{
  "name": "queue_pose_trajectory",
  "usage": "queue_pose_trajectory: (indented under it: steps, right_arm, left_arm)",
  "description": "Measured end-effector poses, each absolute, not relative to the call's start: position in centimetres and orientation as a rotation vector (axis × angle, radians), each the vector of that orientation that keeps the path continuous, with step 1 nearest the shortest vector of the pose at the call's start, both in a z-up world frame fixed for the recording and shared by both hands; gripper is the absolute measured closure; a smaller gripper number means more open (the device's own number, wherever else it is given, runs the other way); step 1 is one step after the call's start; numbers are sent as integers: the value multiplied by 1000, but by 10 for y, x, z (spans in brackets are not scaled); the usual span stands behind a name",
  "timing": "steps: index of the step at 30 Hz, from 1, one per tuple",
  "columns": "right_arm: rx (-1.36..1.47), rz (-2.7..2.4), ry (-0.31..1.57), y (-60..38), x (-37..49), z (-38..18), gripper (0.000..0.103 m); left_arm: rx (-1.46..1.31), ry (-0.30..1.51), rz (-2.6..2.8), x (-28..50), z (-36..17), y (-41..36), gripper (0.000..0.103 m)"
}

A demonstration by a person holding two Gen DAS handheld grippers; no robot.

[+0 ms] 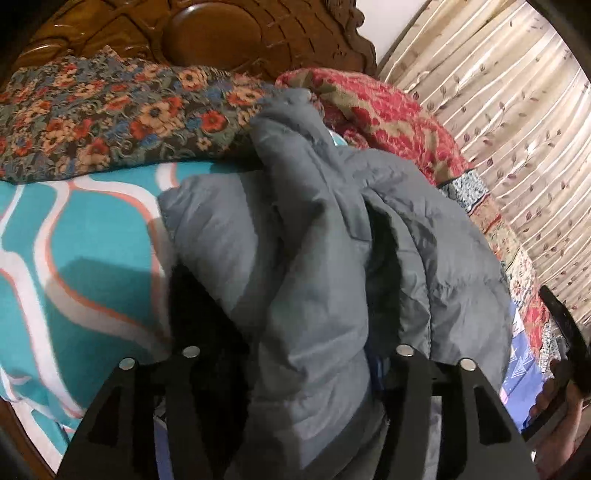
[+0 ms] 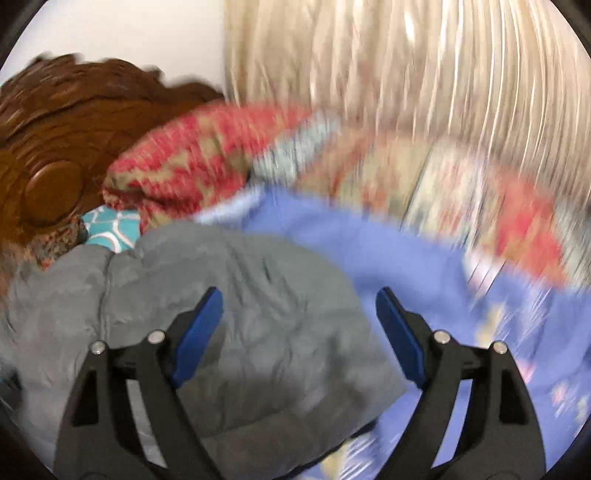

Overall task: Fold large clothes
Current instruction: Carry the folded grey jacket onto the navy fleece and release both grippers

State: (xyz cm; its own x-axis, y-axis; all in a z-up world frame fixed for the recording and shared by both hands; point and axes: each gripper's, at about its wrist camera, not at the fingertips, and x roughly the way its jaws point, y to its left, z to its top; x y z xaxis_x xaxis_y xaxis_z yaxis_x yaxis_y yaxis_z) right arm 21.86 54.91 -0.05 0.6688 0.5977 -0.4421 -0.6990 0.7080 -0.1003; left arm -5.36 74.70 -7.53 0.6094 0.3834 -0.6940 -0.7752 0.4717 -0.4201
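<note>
A grey puffer jacket (image 1: 332,236) lies bunched on the bed. In the left wrist view its padded fabric runs between my left gripper's (image 1: 299,373) black arms and hides the fingertips. The jaws stand wide, so I cannot tell if they hold the cloth. In the right wrist view the jacket (image 2: 236,295) lies under my right gripper (image 2: 299,314), whose blue pads (image 2: 399,332) are wide open and empty just above it. That view is motion-blurred.
The bed has a teal patterned sheet (image 1: 85,251), a dark floral cover (image 1: 110,118), a red floral blanket (image 1: 388,122) and a blue-violet sheet (image 2: 388,251). A carved wooden headboard (image 1: 207,33) stands behind. A beige curtain (image 1: 517,129) hangs on the right.
</note>
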Motion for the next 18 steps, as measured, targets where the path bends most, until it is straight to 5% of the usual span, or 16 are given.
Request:
queue_pose_trajectory:
  steps: [3, 6, 9, 18]
  right_arm:
    - [-332, 930, 445, 557, 192, -4, 20]
    - [-507, 1108, 771, 593, 185, -39, 15]
    - [-507, 1073, 671, 584, 163, -27, 23]
    - [-243, 1152, 767, 423, 78, -11, 17]
  left_arm:
    - [-790, 492, 756, -85, -63, 739, 24]
    - [-733, 352, 838, -130, -24, 719, 24]
    - [-683, 271, 933, -172, 14, 694, 23]
    - [-349, 498, 908, -190, 24, 554, 13]
